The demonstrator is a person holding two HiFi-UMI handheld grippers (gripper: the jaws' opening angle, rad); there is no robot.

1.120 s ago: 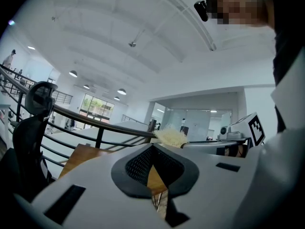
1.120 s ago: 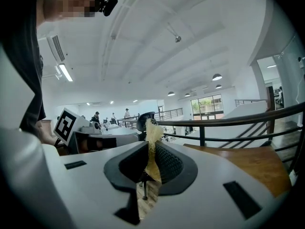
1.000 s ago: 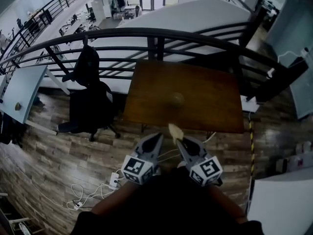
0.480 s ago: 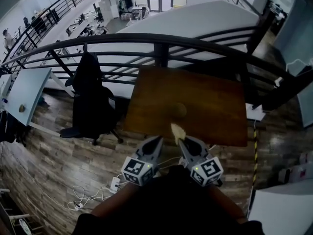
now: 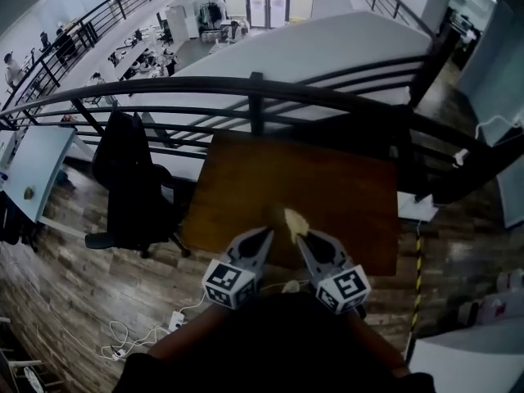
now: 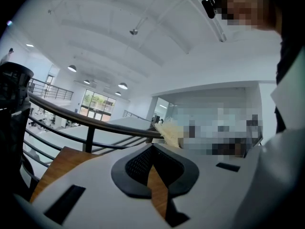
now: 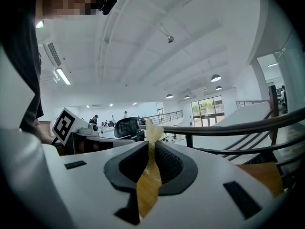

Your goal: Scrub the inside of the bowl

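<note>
Well, we hold two grippers side by side, close to our body, and both point away from us toward the brown wooden table (image 5: 336,182). We hold the left gripper (image 5: 267,232) with its two jaws pressed together, and nothing sits between them. We can see this in the left gripper view too, where the black pads of the left gripper (image 6: 152,148) meet in a thin line. The right gripper (image 5: 301,237) is squeezed tight on a small pale yellow scrubbing pad (image 5: 294,222). That pad sticks out past the tips, up and a bit to the left. In the head view it shows over the near edge of the table. In the right gripper view, the pad (image 7: 152,130) stands up between the black pads of the right gripper (image 7: 151,150), which pinch it from both sides. We cannot make out the bowl on the table from here. A black metal railing (image 5: 327,90) curves along the far side of the table. A black office chair (image 5: 123,182) stands to the left of the table, with a dark coat hung on its back. On the grey-brown wooden floor (image 5: 49,268), near us on the left, lies a white power strip (image 5: 176,322) with thin white cables (image 5: 115,348) curled beside it.
</note>
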